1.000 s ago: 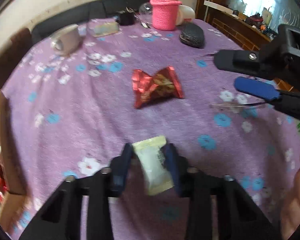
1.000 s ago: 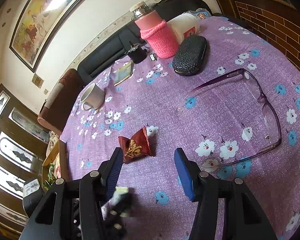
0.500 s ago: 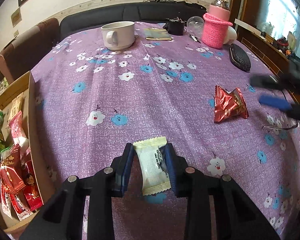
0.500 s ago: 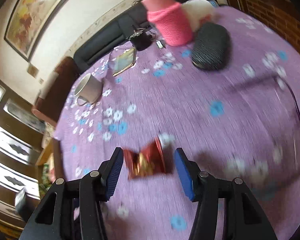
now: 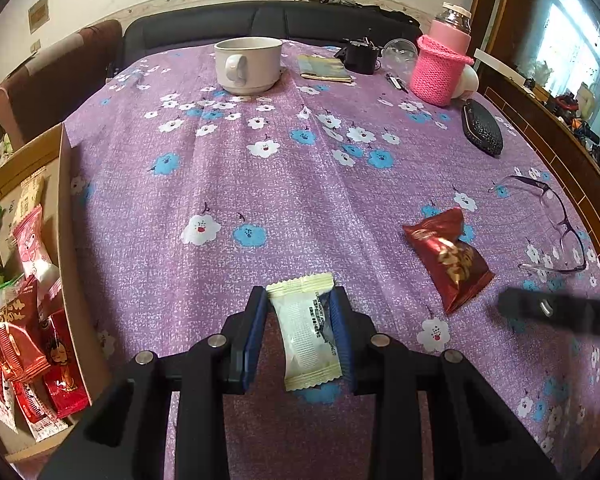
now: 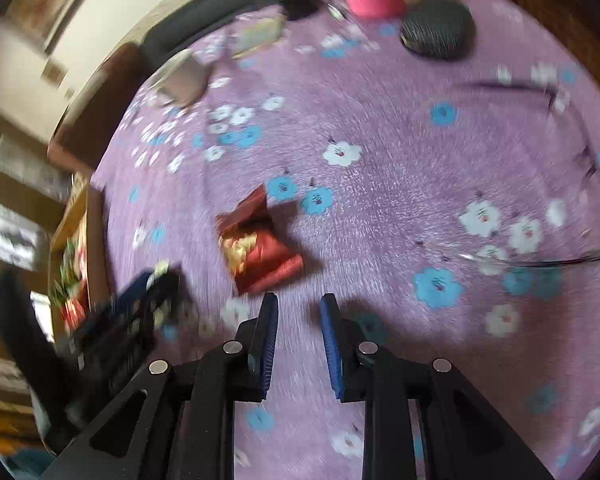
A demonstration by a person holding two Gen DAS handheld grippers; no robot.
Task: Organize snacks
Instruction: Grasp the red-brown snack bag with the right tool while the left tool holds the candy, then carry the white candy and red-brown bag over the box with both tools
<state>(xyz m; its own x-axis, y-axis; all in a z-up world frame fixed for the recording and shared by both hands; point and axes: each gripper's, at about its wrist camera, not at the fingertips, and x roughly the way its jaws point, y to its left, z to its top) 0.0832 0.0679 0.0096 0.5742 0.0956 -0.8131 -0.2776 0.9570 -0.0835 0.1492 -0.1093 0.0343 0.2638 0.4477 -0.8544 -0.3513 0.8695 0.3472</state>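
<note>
Lying just left of the left gripper (image 5: pixel 300 312), a cardboard box (image 5: pixel 66 216) holds mixed snack packets. That gripper's jaws are clamped on a cream packet (image 5: pixel 306 330) above the purple floral tablecloth (image 5: pixel 260 184). The right gripper (image 6: pixel 299 312) is closing with nothing between its jaws; the red snack packet (image 6: pixel 256 248) lies just beyond its tips. Eyeglasses (image 5: pixel 556 228) lie right; farther off stand a mug (image 5: pixel 248 64) and pink-sleeved bottle (image 5: pixel 440 68).

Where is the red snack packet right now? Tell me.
The red snack packet lies on the purple tablecloth at the left-wrist view's right side, beside the glasses. In the right-wrist view it lies just ahead of the closing, empty right gripper.
</note>
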